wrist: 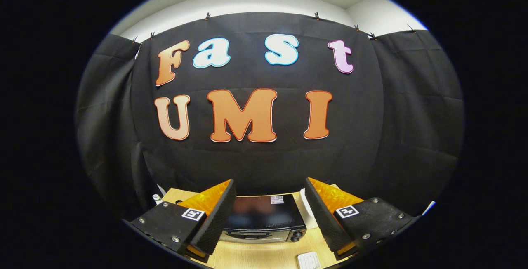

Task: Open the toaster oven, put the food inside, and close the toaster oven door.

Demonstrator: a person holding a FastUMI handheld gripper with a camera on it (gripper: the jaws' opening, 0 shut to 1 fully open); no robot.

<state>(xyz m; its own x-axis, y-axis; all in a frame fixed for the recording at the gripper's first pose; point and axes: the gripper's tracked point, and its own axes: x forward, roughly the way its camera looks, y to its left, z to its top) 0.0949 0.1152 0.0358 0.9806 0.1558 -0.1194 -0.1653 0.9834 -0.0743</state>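
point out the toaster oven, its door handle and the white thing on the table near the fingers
toaster oven point(264, 213): gripper view, on its dark top, between the open fingers
door handle point(251, 234): gripper view, middle of the bar
white thing point(308, 260): gripper view, on its ridged face; too small to tell what it is

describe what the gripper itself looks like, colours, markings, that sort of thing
The gripper has two wedge-shaped fingers set wide apart. Each has a black ribbed pad on its inner face and a translucent orange body behind it. Each sits on a flat black mounting plate fixed with silver screws and carrying a small square black-and-white tag marker. No cables are visible. The jaws are open, with the toaster oven beyond them.
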